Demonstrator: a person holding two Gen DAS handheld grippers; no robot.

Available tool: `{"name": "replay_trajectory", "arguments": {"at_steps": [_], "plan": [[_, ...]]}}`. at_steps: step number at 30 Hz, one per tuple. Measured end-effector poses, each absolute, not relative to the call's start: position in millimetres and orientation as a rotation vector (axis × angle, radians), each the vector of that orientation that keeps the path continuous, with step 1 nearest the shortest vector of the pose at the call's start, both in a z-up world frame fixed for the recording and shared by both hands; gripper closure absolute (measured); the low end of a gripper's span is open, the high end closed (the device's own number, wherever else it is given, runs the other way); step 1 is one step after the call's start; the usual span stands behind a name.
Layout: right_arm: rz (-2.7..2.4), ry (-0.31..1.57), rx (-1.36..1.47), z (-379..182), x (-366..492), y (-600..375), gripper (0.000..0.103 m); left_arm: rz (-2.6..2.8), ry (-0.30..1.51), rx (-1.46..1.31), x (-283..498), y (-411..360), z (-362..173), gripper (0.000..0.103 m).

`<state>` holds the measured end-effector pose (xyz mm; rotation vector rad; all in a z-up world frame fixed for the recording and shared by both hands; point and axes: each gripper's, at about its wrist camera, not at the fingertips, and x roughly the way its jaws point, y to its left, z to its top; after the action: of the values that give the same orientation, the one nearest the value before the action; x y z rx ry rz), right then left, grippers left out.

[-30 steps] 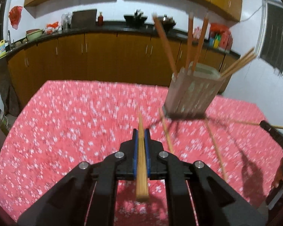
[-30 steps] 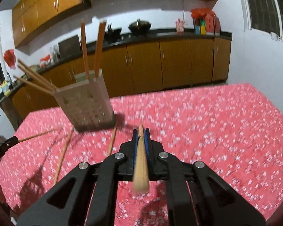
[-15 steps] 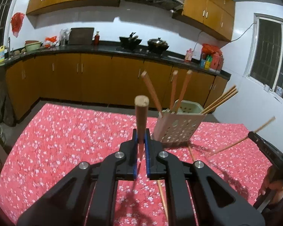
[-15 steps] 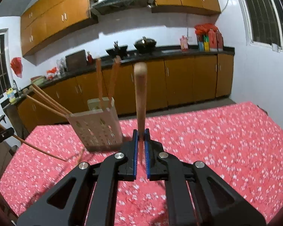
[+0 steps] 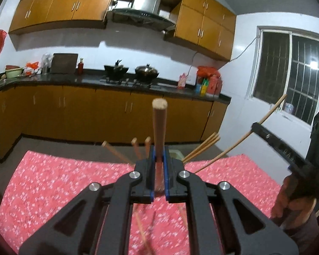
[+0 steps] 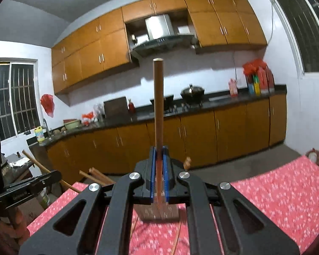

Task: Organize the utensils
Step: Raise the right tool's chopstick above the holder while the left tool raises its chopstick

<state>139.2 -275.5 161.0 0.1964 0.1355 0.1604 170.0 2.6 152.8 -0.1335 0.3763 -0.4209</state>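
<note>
Above the red tablecloth (image 5: 53, 182), a chopstick (image 5: 159, 131) is clamped upright in each closed gripper (image 5: 158, 177), left and right (image 6: 158, 177), and could slip or snag the crowded holder (image 6: 159, 211).

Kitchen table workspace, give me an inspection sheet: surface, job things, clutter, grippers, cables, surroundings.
Surface: table under red floral cloth.
Job's things: holder on the table, mostly hidden by the grippers, several chopsticks leaning out; loose chopsticks on the cloth.
Clutter: nothing seen on the table.
Grippers: left gripper shut on an upright chopstick; right gripper shut on another chopstick.
Cables: wall cable near the window.
Surroundings: wooden cabinets, pots on the stove, range hood.
</note>
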Motion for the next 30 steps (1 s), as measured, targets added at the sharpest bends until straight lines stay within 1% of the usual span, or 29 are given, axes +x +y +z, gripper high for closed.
{"name": "replay_trajectory", "arguments": {"at_steps": [7, 13, 22, 28, 29, 30], "plan": [[0.15, 0.077, 0.175, 161, 161, -263, 0.096, -0.374, 0.269, -0.149, 189, -18, 180, 0.095], [0.146, 0.078, 0.176, 155, 179, -257, 0.096, -0.307, 0.212, -0.147, 206, -30, 187, 0.095], [0.134, 0.149, 0.16, 131, 205, -249, 0.096, -0.283, 0.3, -0.158, 247, -38, 149, 0.095], [0.15, 0.221, 0.144, 117, 218, -244, 0.095, -0.3, 0.348, -0.166, 260, -41, 131, 0.095], [0.153, 0.225, 0.141, 117, 218, -243, 0.095, -0.3, 0.349, -0.163, 260, -40, 129, 0.095], [0.159, 0.231, 0.137, 117, 218, -243, 0.094, -0.299, 0.348, -0.162, 260, -39, 129, 0.092]]}}
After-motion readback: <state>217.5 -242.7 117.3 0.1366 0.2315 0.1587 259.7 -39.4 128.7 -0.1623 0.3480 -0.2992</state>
